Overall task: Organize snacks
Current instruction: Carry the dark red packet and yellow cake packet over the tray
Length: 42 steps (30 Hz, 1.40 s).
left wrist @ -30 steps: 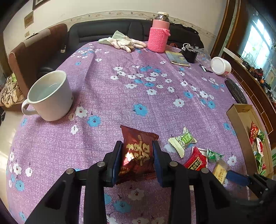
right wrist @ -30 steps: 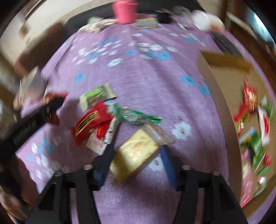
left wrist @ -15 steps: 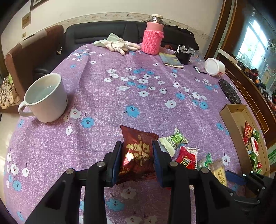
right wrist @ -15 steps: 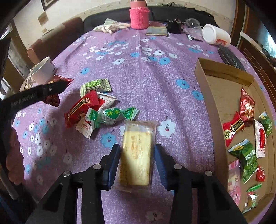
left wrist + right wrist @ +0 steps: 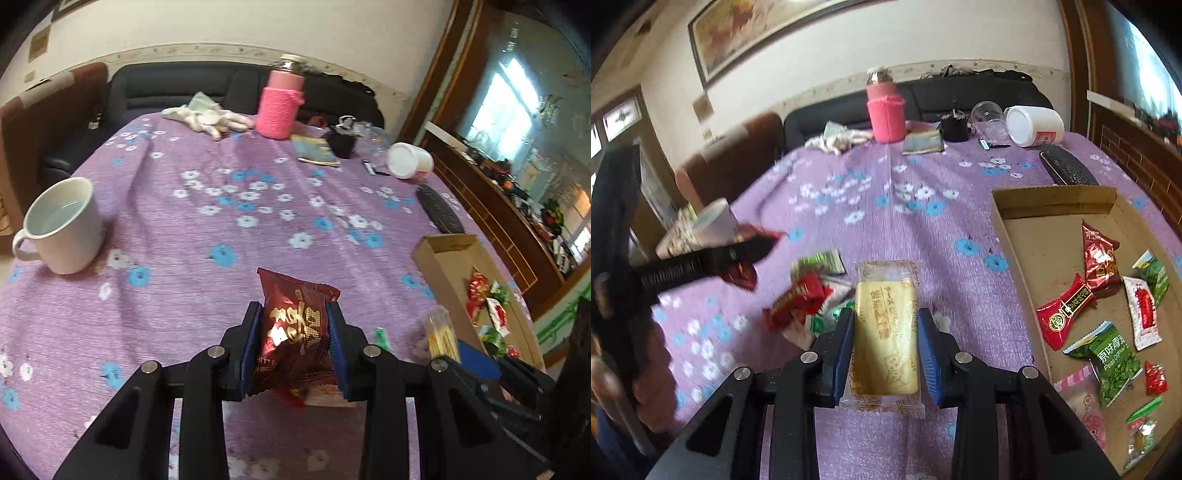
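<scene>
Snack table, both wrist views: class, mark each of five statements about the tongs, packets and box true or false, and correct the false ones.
1. The left tongs grip a dark red packet. True.
2. The right tongs are empty. False: their jaws, which have just been closing, press on a clear-wrapped yellow biscuit.
3. The cardboard box already holds several snacks. True.
4. The white mug lies tipped on its side. False: it stands upright on the purple tablecloth.
5. The pink knitted bottle stands inside the box. False: it stands at the far edge of the table, apart from the box.
</scene>
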Motion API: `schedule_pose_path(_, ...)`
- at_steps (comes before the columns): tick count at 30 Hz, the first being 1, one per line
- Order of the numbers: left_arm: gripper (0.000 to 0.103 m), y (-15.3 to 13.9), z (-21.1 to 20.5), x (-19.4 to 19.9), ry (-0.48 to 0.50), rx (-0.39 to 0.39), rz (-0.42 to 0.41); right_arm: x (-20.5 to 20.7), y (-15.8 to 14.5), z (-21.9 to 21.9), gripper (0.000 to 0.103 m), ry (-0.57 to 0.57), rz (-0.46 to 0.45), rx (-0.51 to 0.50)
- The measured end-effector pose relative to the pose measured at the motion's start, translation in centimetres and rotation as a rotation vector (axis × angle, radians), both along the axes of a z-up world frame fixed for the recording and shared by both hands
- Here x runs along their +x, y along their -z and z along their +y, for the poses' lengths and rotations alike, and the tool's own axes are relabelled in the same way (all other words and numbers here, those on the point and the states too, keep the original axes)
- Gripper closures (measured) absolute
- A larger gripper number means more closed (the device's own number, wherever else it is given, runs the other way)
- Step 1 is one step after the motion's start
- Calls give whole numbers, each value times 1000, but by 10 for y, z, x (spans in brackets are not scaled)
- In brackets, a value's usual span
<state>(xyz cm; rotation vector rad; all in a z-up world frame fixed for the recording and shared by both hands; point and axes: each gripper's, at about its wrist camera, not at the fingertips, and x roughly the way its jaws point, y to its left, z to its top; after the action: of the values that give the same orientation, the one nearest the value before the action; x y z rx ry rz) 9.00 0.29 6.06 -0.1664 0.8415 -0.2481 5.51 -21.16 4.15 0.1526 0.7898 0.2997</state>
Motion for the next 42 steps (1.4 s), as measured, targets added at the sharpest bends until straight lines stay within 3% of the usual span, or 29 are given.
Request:
schedule_pose_path(23,70,4,-56,-24,143,82,-33,4,-5,-19,67,67,-46,54)
schedule_pose_path(42,70,1,-72,-36,120,221,-133,5,-19,-58,67,171,-81,108)
